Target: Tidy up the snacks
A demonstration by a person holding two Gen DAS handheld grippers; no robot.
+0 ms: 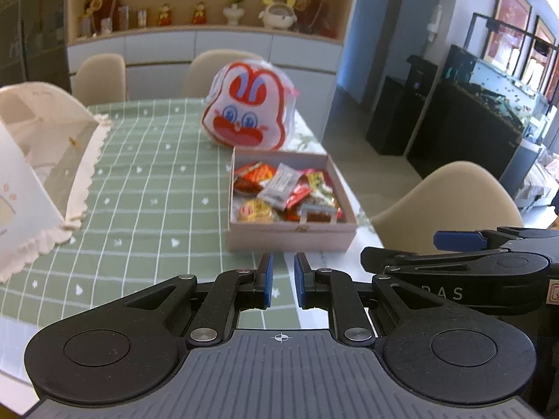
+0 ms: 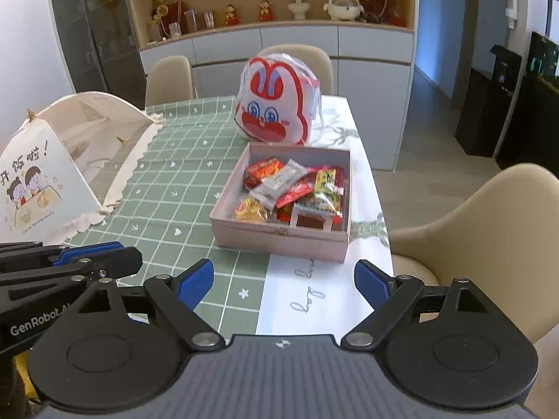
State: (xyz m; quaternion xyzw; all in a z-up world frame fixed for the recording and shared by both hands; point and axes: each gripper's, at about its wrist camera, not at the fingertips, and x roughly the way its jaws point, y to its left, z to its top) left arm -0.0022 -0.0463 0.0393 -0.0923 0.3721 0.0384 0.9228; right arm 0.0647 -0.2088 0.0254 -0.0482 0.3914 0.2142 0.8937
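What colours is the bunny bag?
The bunny bag is white and red with blue eyes, clearest in the right wrist view.

Cut off at the left picture edge in both views: white lace-trimmed mesh food cover [image 2: 52,160]. Too small to read: print on the mixed foil snack packets [image 2: 293,192] inside the open pink cardboard box [image 2: 279,241].

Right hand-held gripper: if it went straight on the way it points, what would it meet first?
Probably the near wall of the pink snack box, ahead of the open right hand-held gripper; depth is uncertain, so possibly the tablecloth first.

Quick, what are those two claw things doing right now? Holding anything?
Left gripper: closed, holding nothing.
Right gripper: open wide, holding nothing.
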